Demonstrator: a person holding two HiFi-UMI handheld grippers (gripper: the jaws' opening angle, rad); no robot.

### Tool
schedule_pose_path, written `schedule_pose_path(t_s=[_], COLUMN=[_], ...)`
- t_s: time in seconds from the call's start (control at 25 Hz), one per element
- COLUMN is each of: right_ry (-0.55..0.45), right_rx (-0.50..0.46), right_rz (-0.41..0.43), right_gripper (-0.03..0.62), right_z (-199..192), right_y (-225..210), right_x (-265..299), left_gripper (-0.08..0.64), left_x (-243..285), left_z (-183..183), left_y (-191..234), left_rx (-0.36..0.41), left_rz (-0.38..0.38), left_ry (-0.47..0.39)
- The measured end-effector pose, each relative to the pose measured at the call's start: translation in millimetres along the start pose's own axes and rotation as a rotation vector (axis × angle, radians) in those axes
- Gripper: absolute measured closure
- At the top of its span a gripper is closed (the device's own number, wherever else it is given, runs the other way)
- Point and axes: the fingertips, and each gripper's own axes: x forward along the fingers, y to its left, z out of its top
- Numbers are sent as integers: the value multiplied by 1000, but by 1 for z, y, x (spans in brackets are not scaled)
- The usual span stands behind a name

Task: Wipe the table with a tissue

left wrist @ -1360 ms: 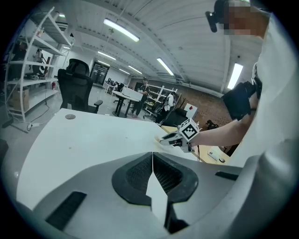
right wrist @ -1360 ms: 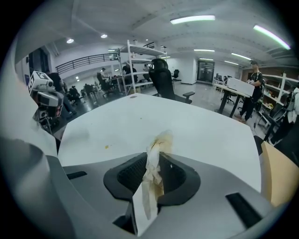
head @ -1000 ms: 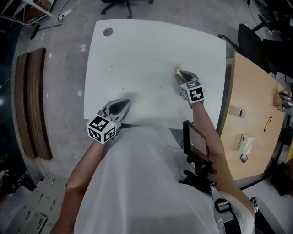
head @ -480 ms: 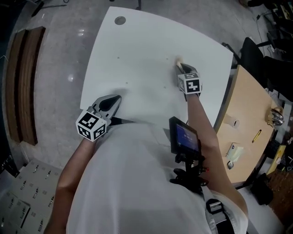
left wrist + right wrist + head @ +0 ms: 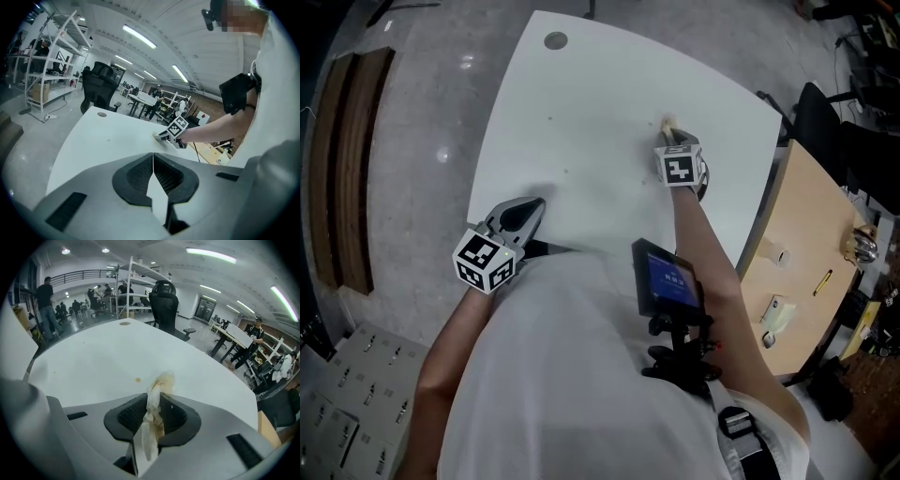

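The white table (image 5: 581,112) fills the middle of the head view. My right gripper (image 5: 670,131) is shut on a crumpled, brown-stained tissue (image 5: 154,416), whose tip (image 5: 667,123) touches the tabletop right of centre. A small brown spot (image 5: 138,379) lies on the table (image 5: 108,366) just ahead of the tissue. My left gripper (image 5: 530,208) hovers at the table's near left edge, jaws shut with nothing between them. In the left gripper view the right gripper (image 5: 164,137) shows across the table (image 5: 103,136).
A round cable hole (image 5: 555,40) sits at the table's far left corner. A wooden desk (image 5: 806,253) with small items stands to the right. Black office chairs (image 5: 165,301) stand beyond the far edge. A device with a screen (image 5: 670,281) hangs at the person's chest.
The right gripper with the tissue has shifted slightly left and farther across the table. The left gripper has stayed near the front left edge.
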Motion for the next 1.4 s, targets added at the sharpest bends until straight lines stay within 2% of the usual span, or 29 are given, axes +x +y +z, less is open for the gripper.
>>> schedule_pose_path(t_s=[0.12, 0.28, 0.56, 0.92, 1.16, 1.4], right_ry=[42, 48, 11, -11, -39, -44], right_rx=[-20, 7, 67, 134, 51, -151], right_rz=[-41, -53, 14, 90, 208, 281], right_gripper=[508, 509, 509, 509, 509, 509], right_z=[2, 0, 15, 23, 46, 53], right_y=[2, 2, 25, 32, 73, 124], right_x=[1, 0, 4, 6, 15, 11], left_gripper=[552, 552, 552, 552, 552, 552], left_x=[0, -6, -13, -23, -26, -25], left_z=[2, 2, 4, -3, -2, -2], left_y=[0, 5, 15, 25, 26, 28], left_rx=[2, 7, 9, -5, -1, -1], left_rz=[-6, -8, -8, -6, -11, -12], left_ry=[-4, -1, 2, 4, 3, 1])
